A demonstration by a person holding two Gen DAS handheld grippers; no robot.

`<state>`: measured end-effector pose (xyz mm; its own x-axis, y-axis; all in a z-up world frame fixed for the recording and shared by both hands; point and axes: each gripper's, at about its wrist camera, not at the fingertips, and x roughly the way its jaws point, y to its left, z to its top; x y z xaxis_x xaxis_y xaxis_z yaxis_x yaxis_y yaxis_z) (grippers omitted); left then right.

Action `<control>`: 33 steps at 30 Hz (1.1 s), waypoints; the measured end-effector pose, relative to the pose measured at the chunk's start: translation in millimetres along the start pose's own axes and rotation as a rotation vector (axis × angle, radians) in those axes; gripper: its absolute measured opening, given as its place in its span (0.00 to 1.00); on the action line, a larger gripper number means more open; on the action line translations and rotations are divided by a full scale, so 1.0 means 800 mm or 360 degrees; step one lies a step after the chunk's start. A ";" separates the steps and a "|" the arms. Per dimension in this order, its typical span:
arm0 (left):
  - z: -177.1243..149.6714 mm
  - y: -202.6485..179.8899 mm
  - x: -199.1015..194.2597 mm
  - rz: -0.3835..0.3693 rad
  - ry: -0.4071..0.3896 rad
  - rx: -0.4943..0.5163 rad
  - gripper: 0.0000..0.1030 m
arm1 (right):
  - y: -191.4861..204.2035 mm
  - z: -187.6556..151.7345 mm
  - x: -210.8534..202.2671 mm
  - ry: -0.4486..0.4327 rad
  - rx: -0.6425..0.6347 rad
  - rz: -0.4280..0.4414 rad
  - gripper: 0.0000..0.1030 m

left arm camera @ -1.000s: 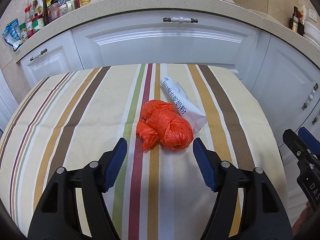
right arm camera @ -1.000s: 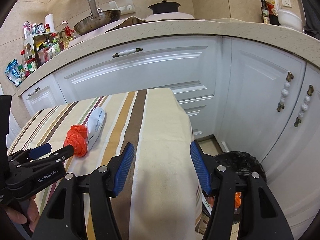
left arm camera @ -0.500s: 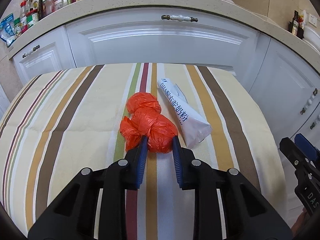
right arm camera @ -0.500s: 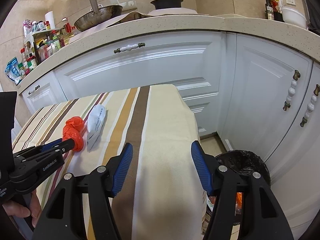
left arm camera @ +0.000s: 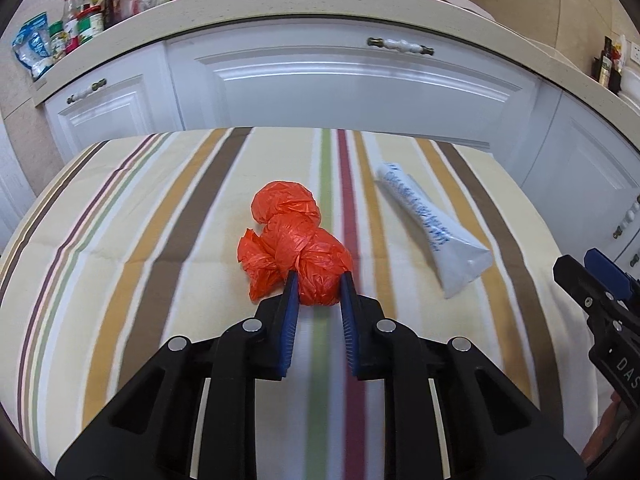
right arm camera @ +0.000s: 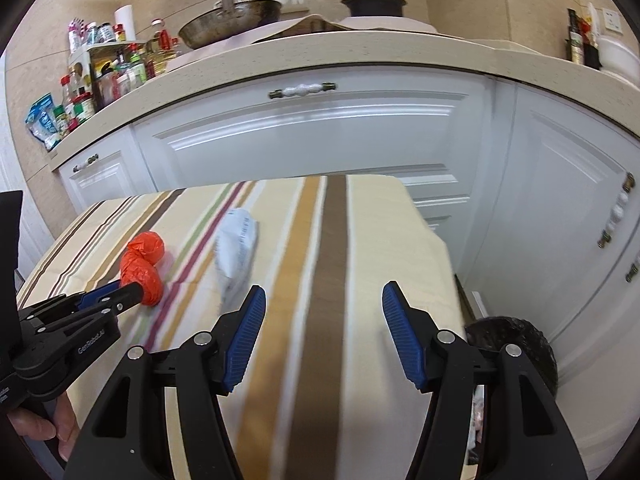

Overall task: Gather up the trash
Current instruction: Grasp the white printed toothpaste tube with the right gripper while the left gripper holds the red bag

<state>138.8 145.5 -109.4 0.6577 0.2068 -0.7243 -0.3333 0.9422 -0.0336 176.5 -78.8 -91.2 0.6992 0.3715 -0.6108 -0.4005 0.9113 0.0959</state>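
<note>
- Two pieces of trash lay on the striped table (left arm camera: pixel 120 264), and neither had reached the bin yet.
- Nearest in the left wrist view, the left gripper (left arm camera: pixel 319 284) had just been closing, and its blue pads pinched the near lobe of the crumpled orange bag (left arm camera: pixel 296 240); the bag looked gripped, though it was still resting on the cloth.
- Just beside it to the right, apart from the bag, the white tube (left arm camera: pixel 434 232) lay untouched, its flat crimped end pointing toward the camera.
- The right gripper (right arm camera: pixel 324 320) hovered over the table's near right part with its jaws wide and nothing between them; the tube sat ahead and to its left.
- Down on the floor past the table's right edge stood the black-lined bin (right arm camera: pixel 516 344), partly hidden behind the gripper's finger.
- Farther off ran the white cabinets (right arm camera: pixel 320 136) under the counter.
- My read: early days, one grab made, then carry and drop, with the tube still to collect.
</note>
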 end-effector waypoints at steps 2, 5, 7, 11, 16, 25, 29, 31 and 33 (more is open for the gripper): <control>0.000 0.016 -0.002 0.0026 -0.0002 -0.0019 0.19 | 0.011 0.003 0.007 0.0008 -0.0018 0.0020 0.58; 0.002 0.040 -0.004 0.0066 -0.0005 -0.0045 0.19 | 0.032 0.008 0.021 0.0023 -0.0051 0.0060 0.58; 0.003 0.052 -0.004 0.0088 -0.0003 -0.0058 0.19 | 0.044 0.011 0.029 0.0033 -0.0072 0.0078 0.58; 0.004 0.080 -0.002 0.0124 0.0007 -0.0106 0.19 | 0.063 0.013 0.046 0.0071 -0.0104 0.0100 0.58; 0.002 0.097 -0.002 0.0128 0.0016 -0.0141 0.19 | 0.074 0.016 0.060 0.0118 -0.0123 0.0095 0.52; -0.001 0.104 -0.001 0.0116 0.0016 -0.0167 0.19 | 0.074 0.013 0.074 0.0226 -0.0103 0.0132 0.19; -0.001 0.104 -0.001 0.0117 0.0015 -0.0169 0.19 | 0.075 0.012 0.068 0.0196 -0.0115 0.0126 0.15; -0.002 0.104 -0.002 0.0117 0.0010 -0.0171 0.19 | 0.075 0.012 0.063 0.0172 -0.0117 0.0125 0.13; -0.002 0.103 -0.004 0.0117 0.0001 -0.0168 0.19 | 0.073 0.013 0.058 0.0149 -0.0121 0.0116 0.13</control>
<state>108.1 222.0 -110.6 0.6284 0.2743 -0.7279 -0.4500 0.8915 -0.0526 191.2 -6.4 -105.7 0.6098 0.4145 -0.6755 -0.4941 0.8652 0.0849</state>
